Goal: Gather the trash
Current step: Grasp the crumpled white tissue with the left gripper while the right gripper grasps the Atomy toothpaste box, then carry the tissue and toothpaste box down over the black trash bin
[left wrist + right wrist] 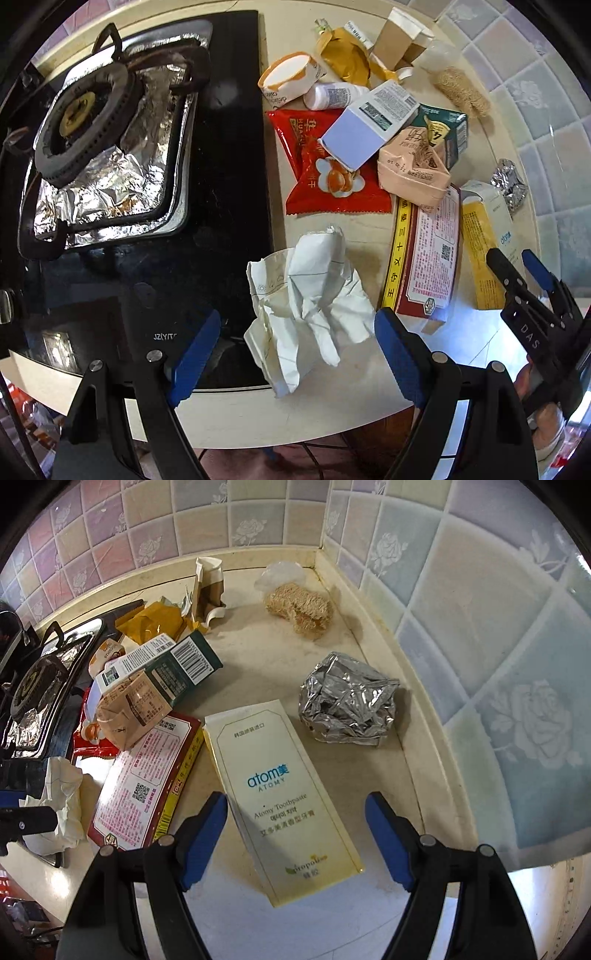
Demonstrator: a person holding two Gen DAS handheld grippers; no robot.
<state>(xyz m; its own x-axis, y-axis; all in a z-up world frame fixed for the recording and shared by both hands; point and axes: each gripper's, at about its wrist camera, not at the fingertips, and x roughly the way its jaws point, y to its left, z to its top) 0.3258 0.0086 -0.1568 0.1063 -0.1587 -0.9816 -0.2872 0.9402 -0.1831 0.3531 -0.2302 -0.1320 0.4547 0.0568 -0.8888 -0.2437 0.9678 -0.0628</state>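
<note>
Trash lies on a cream counter [325, 406]. A crumpled white paper [310, 306] lies at the front, between the open fingers of my left gripper [299, 354], which hovers over it. A pale yellow toothpaste box [284, 797] lies between the open fingers of my right gripper [295, 834]; it also shows in the left wrist view [484, 251]. The right gripper [517, 269] shows open in the left wrist view. Beside the box lie a red and yellow carton [147, 779] and a crumpled foil ball [347, 698].
A gas stove [110, 147] with foil lining fills the left. Further back lie a red snack bag [325, 173], a white-lavender box [365, 125], a pink pouch [410, 166], a green box [184, 672], a torn paper cup [208, 587] and a loofah [299, 609]. Tiled walls [480, 627] close the right and back.
</note>
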